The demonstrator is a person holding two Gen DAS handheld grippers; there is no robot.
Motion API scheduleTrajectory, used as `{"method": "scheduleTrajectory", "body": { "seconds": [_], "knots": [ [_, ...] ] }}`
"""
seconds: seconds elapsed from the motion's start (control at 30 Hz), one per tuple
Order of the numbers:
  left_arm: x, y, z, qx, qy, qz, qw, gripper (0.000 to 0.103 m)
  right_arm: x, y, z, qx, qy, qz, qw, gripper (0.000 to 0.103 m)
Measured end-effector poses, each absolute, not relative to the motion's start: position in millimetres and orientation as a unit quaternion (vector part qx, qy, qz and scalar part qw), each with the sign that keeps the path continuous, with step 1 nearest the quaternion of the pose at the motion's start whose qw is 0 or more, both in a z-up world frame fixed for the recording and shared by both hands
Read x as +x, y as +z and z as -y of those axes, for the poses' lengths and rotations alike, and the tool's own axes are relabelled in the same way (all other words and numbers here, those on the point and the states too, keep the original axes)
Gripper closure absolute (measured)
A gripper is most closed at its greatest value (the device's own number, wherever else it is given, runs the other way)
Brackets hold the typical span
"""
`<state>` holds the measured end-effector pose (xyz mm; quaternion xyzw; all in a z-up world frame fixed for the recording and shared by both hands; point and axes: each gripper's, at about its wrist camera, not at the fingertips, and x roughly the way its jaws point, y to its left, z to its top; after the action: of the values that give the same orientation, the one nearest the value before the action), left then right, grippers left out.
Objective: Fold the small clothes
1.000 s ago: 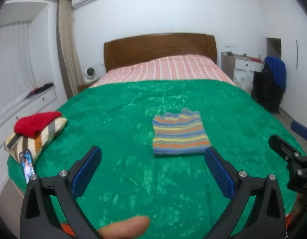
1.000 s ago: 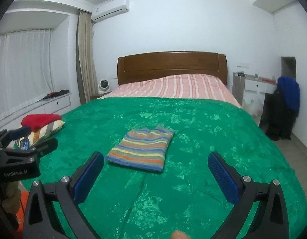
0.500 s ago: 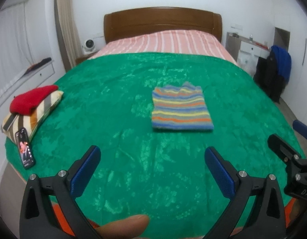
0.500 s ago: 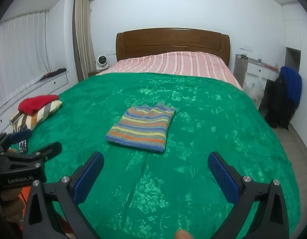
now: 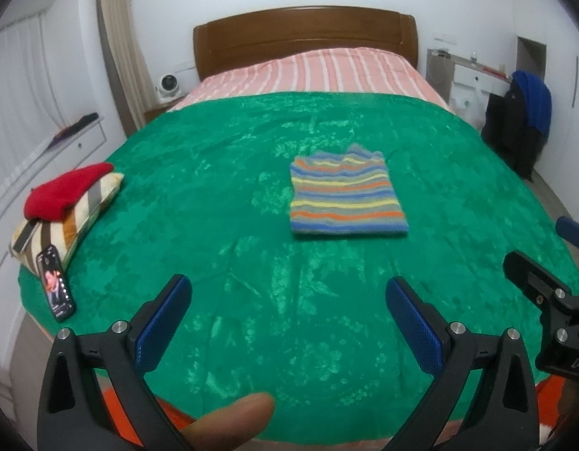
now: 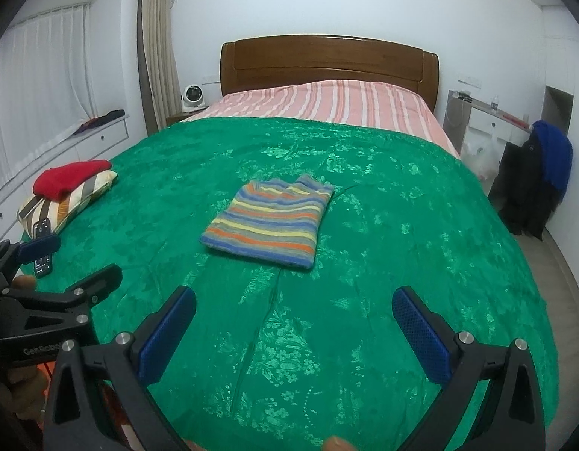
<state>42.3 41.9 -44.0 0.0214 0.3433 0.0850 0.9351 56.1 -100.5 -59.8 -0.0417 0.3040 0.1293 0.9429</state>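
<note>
Striped knit top (image 5: pixel 346 195), folded into a neat rectangle, lies mid-bed on the shiny green floral-embossed bedspread (image 5: pixel 229 173). Left gripper (image 5: pixel 289 312) spread wide, blue textured pads holding nothing; right gripper (image 6: pixel 295 319) equally wide, also holding nothing. "GenRobot" is partly readable on the left gripper's body.

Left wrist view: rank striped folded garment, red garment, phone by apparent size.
1. striped folded garment
2. red garment
3. phone
Phone lies nearer the camera, so apparent size only.
</note>
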Motion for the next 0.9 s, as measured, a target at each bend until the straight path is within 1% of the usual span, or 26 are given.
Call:
{"method": "scheduleTrajectory", "body": {
  "seconds": [0.27, 0.57, 0.77, 0.9],
  "knots": [
    [39, -39, -39, 0.022, 0.085, -0.330, 0.940, 0.000, 57, -60, 100, -0.044, 0.121, -0.304, 0.944, 0.000],
    [40, -38, -41, 0.011, 0.076, -0.338, 0.938, 0.000, 58, -57, 102, -0.043, 0.110, -0.300, 0.947, 0.000],
    [38, -34, -38, 0.021, 0.077, -0.330, 0.941, 0.000, 57, -47, 95, -0.036, 0.120, -0.292, 0.948, 0.000],
    [40, -37, -37, 0.024, 0.079, -0.335, 0.939, 0.000, 58, -52, 93, -0.039, 0.121, -0.296, 0.947, 0.000]
  ]
}}
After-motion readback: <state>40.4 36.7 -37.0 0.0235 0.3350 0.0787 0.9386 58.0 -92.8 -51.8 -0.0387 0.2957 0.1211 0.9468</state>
